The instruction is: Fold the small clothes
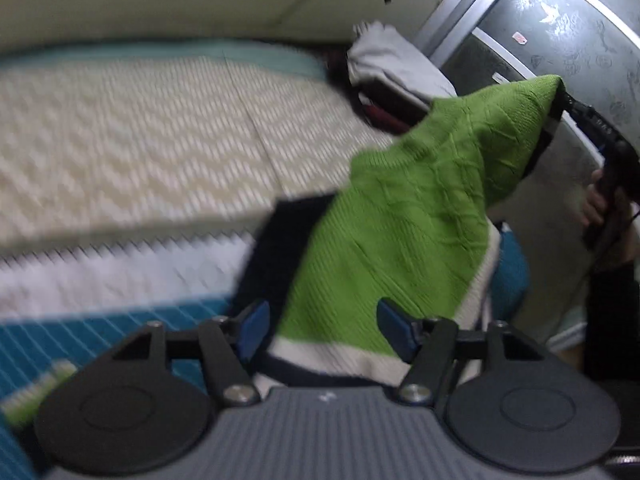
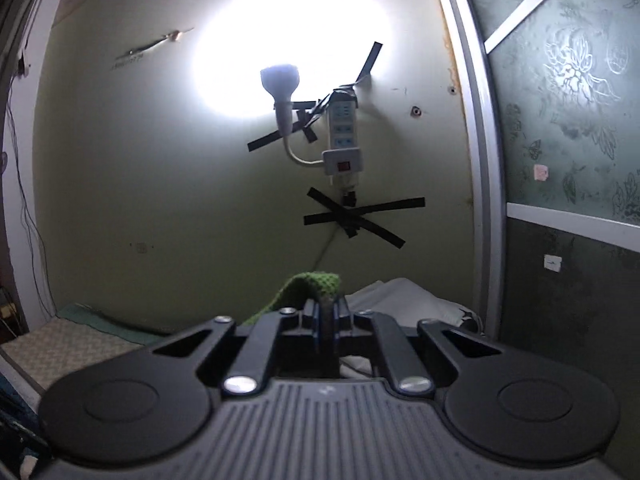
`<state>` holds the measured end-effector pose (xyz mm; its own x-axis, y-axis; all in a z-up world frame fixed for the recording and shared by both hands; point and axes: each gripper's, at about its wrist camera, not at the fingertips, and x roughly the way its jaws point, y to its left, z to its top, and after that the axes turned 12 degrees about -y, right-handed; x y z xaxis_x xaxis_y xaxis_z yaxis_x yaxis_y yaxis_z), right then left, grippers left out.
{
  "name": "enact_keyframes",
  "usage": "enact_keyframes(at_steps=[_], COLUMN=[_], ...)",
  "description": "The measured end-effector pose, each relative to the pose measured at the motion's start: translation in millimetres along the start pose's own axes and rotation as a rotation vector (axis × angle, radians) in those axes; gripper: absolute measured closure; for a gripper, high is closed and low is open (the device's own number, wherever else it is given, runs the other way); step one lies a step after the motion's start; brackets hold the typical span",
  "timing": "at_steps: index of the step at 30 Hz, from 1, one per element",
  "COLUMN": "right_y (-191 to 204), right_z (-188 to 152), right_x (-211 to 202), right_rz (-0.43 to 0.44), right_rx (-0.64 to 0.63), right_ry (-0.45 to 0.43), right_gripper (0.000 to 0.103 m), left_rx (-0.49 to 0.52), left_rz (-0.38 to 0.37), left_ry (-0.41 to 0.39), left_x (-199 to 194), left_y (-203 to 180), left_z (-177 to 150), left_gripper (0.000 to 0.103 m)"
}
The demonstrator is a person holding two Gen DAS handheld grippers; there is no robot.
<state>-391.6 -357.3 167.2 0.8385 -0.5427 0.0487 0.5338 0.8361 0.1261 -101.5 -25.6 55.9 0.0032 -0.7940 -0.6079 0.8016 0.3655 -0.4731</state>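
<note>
A green knit sweater [image 1: 408, 208] with a white and navy hem hangs slanting from upper right to lower middle in the left wrist view. My right gripper [image 1: 560, 96] holds its top corner, with a hand [image 1: 600, 200] on the handle. In the right wrist view the right gripper [image 2: 329, 308] is shut on a fold of the green knit [image 2: 316, 280]. My left gripper [image 1: 324, 332] is open, its blue pads [image 1: 252, 332] on either side of the sweater's hem, not pressing it.
A cream zigzag mat [image 1: 140, 140] with a teal part [image 1: 80, 340] lies below. A dark navy garment [image 1: 288, 232] lies under the sweater. Grey folded clothes [image 1: 392, 68] are piled by a frosted glass door [image 1: 560, 32]. On the wall are a lamp [image 2: 280, 80] and a power strip [image 2: 342, 128].
</note>
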Motion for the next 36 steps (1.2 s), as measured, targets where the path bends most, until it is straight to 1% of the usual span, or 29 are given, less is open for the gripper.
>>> enact_keyframes(at_steps=[2, 3, 4, 6, 7, 8, 9, 10, 11, 12, 13, 14, 17, 19, 20, 23, 24, 26, 28, 32, 34, 36], right_y=[3, 2, 2, 4, 6, 6, 7, 5, 3, 2, 0, -1, 1, 6, 8, 14, 18, 29, 43, 68, 78, 84], right_z=[0, -2, -3, -6, -6, -6, -7, -6, -6, -4, -3, -1, 6, 12, 17, 34, 41, 57, 78, 130, 161, 191], right_x=[0, 4, 7, 14, 12, 11, 9, 8, 6, 5, 2, 1, -3, -9, -12, -19, -20, -23, -30, -52, -63, -68], right_rz=[0.002, 0.005, 0.011, 0.023, 0.029, 0.036, 0.04, 0.041, 0.041, 0.04, 0.037, 0.037, 0.038, 0.054, 0.067, 0.144, 0.174, 0.235, 0.298, 0.395, 0.434, 0.475], right_rx=[-0.003, 0.005, 0.016, 0.035, 0.045, 0.055, 0.062, 0.069, 0.077, 0.084, 0.089, 0.093, 0.092, 0.091, 0.101, 0.175, 0.195, 0.223, 0.233, 0.225, 0.229, 0.262], right_ry=[-0.002, -0.004, -0.008, -0.015, -0.019, -0.022, -0.025, -0.027, -0.03, -0.032, -0.035, -0.035, -0.043, -0.068, -0.087, -0.153, -0.175, -0.22, -0.271, -0.387, -0.438, -0.452], right_gripper=[0.103, 0.103, 0.103, 0.103, 0.103, 0.103, 0.103, 0.103, 0.103, 0.103, 0.103, 0.103, 0.103, 0.103, 0.103, 0.103, 0.103, 0.103, 0.103, 0.103, 0.103, 0.103], left_rx=[0.03, 0.059, 0.083, 0.103, 0.1, 0.09, 0.079, 0.074, 0.097, 0.1, 0.084, 0.081, 0.084, 0.108, 0.127, 0.191, 0.221, 0.27, 0.314, 0.395, 0.399, 0.382], left_rz=[-0.002, 0.003, 0.01, 0.027, 0.02, 0.01, 0.005, 0.003, 0.033, 0.029, 0.01, 0.002, 0.003, 0.068, 0.114, 0.216, 0.251, 0.299, 0.333, 0.406, 0.433, 0.476], left_ry=[-0.012, -0.025, -0.038, -0.039, -0.019, 0.011, 0.042, 0.067, 0.047, 0.041, 0.012, -0.039, -0.231, -0.364, -0.43, -0.624, -0.701, -0.829, -0.933, -1.087, -1.128, -1.14], left_x=[2, 5, -1, 12, 3, 11, 17, 22, 19, 13, 3, -13, -78, -123, -146, -208, -230, -267, -299, -349, -370, -385], left_y=[-6, -11, -17, -19, -23, -22, -21, -20, -22, -25, -26, -28, -32, -38, -42, -65, -76, -99, -123, -171, -187, -195], left_z=[-1, 2, 0, 4, 1, 1, -1, -6, -8, -6, -4, 1, 16, 22, 26, 34, 35, 33, 32, 34, 42, 59], left_gripper=[0.035, 0.025, 0.016, 0.014, 0.017, 0.021, 0.049, 0.075, 0.089, 0.094, 0.094, 0.094, 0.094, 0.095, 0.095, 0.095, 0.095, 0.095, 0.095, 0.094, 0.094, 0.094])
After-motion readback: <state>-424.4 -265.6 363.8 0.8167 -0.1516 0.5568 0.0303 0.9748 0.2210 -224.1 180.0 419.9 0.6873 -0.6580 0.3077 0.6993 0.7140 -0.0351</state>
